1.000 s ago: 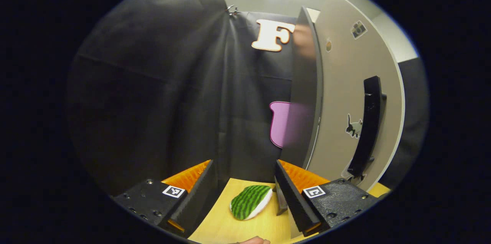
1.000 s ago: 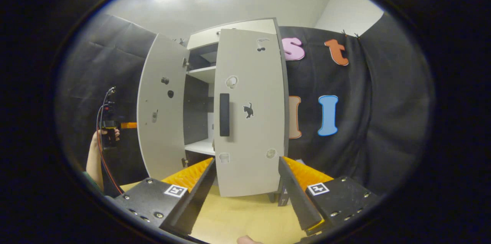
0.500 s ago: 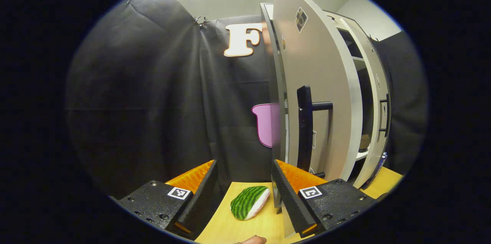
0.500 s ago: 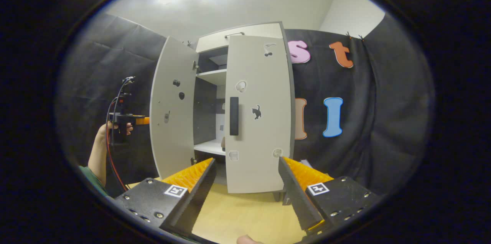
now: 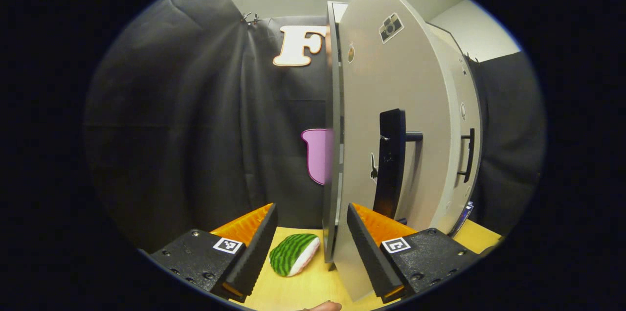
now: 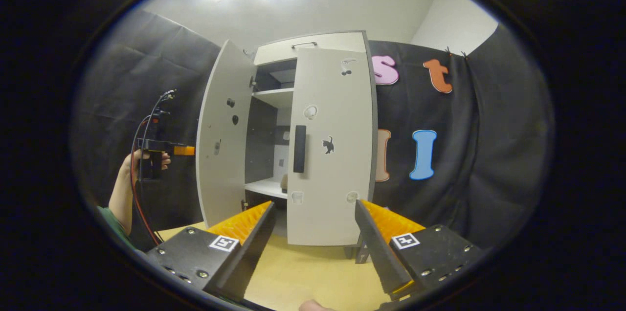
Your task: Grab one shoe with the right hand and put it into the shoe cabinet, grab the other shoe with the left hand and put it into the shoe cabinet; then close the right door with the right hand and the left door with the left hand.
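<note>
A: Where's your left gripper (image 5: 309,242)?
B: Fingers spread, nothing between them, pointed at the edge of the pale grey left cabinet door (image 5: 391,120) with its black bar handle (image 5: 390,162). That door is ajar. A green-striped pad (image 5: 293,254) lies on the yellow wooden floor (image 5: 313,286) just left of the door.
A: And your right gripper (image 6: 313,247)?
B: Spread too, empty, well back from the tall grey shoe cabinet (image 6: 313,140). Right door (image 6: 330,147) looks closed. Something small and brown on the white shelf (image 6: 268,186); can't tell if it's a shoe.

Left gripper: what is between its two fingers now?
In the left gripper view, the edge of the left door stands in the gap of the open left gripper, with a green-striped object on the table.
</note>
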`<state>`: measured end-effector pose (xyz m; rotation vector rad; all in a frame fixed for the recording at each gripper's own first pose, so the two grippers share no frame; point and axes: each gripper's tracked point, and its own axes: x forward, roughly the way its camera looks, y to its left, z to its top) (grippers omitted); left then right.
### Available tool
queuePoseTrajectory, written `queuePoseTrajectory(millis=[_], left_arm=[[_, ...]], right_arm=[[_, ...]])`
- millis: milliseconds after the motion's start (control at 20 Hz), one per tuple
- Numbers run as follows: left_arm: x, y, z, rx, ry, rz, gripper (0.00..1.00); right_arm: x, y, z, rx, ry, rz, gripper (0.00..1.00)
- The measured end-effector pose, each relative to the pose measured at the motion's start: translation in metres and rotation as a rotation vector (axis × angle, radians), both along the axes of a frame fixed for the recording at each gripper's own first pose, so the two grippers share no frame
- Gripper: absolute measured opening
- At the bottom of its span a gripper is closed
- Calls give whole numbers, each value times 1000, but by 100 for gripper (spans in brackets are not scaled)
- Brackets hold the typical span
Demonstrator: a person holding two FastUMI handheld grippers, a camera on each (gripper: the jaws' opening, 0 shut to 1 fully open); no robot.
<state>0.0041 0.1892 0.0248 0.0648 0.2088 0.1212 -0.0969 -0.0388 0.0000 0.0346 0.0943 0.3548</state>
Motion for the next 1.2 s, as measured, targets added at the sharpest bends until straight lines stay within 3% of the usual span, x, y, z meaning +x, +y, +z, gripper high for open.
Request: queuePoseTrajectory(millis=[550,900,1200], left_arm=[[11,-34,-8,-31,5,-68,87],[34,-32,-16,-21,-2,-25,87],[51,-53,-19,-34,3,-55,89]], right_arm=[[10,0,-10,25,21,-10,95],[14,12,-6,34,9,-22,98],[26,21,-7,36,3,-63,98]])
